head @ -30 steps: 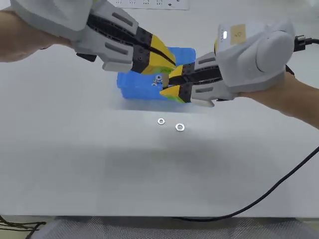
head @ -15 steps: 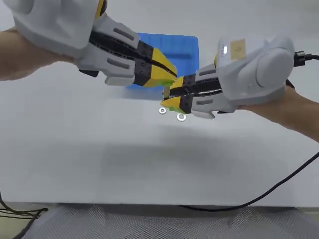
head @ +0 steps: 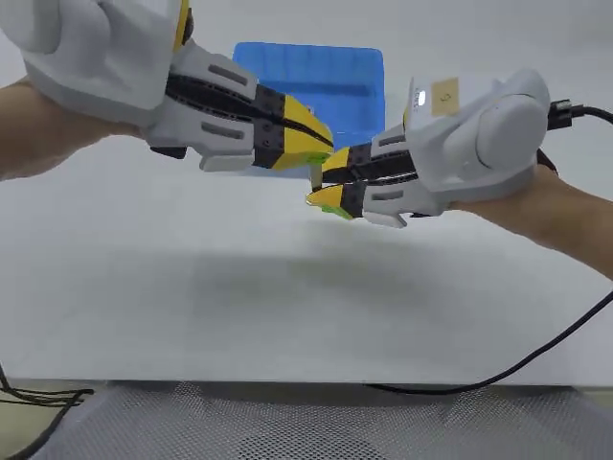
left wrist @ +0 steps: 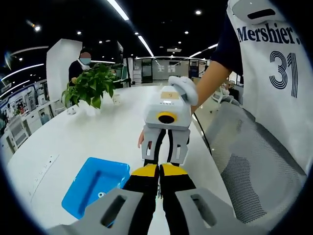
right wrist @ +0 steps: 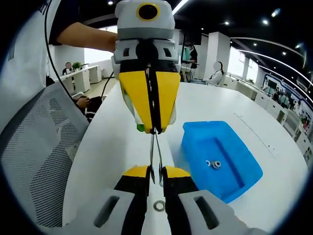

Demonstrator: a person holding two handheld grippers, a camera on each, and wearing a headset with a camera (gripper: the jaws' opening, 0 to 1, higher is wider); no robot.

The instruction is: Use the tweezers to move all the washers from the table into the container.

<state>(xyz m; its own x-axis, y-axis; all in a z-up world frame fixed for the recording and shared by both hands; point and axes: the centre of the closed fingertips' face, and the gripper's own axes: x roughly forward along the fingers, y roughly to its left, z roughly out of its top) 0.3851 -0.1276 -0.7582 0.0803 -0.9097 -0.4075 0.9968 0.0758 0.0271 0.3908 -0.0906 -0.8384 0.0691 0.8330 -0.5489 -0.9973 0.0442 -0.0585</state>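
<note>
Evidently a drop-off has just ended: a second ago, in the head view, the gripper tips hung over the blue container; now both grippers have come back toward the person, and their tips stand just in front of its near wall, above the patch of table where two loose washers lay half a second ago. Some of that shift is the headset's own, but the tips have changed place against the container too. I take it the next pick is starting. The left gripper is clenched on the closed end of the tweezers; the right gripper has its jaws drawn in narrowly on either side of the two prongs, seemingly touching them, though the prongs are parted and hold nothing. Counted: two grippers, one pair of tweezers, one container. In the right gripper view two washers lie side by side on the container floor, and one washer lies on the table just below the prong tips. The second table washer is likely hidden behind the right gripper in the head view, so two probably remain to move.
</note>
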